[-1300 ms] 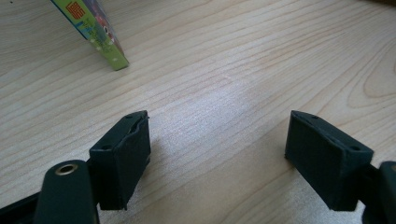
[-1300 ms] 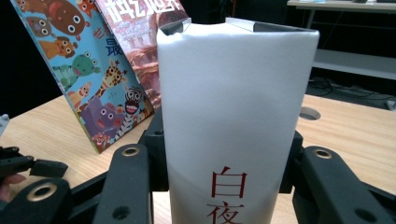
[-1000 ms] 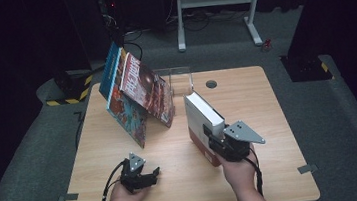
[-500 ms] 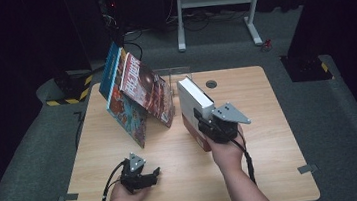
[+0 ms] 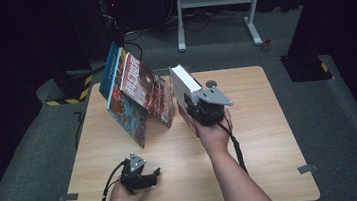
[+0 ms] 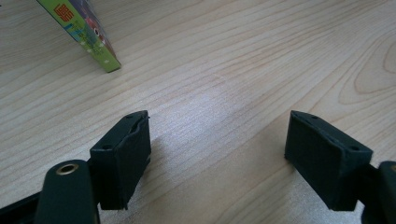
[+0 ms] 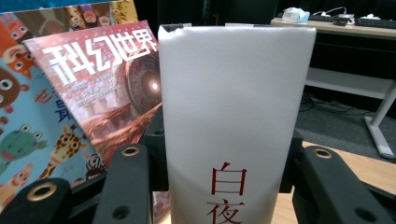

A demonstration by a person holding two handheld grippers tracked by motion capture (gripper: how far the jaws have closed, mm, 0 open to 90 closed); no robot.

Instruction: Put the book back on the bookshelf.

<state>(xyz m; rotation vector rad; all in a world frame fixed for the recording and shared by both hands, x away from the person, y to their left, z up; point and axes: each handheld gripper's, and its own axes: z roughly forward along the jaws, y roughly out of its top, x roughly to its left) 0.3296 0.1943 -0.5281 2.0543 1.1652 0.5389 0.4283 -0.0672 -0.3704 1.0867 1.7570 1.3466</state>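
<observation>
L gripper (image 5: 144,177) rests on table (image 5: 270,136) near front edge, jaws wide, nothing between; R gripper (image 5: 198,109) clamps thick white book (image 7: 233,116) upright, just right of leaning mags (image 5: 138,92) — R gripper view shows red characters on spine

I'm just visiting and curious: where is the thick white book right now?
In the high view the white book is clamped in the right gripper near the table's middle, just right of the leaning red magazine.
</observation>
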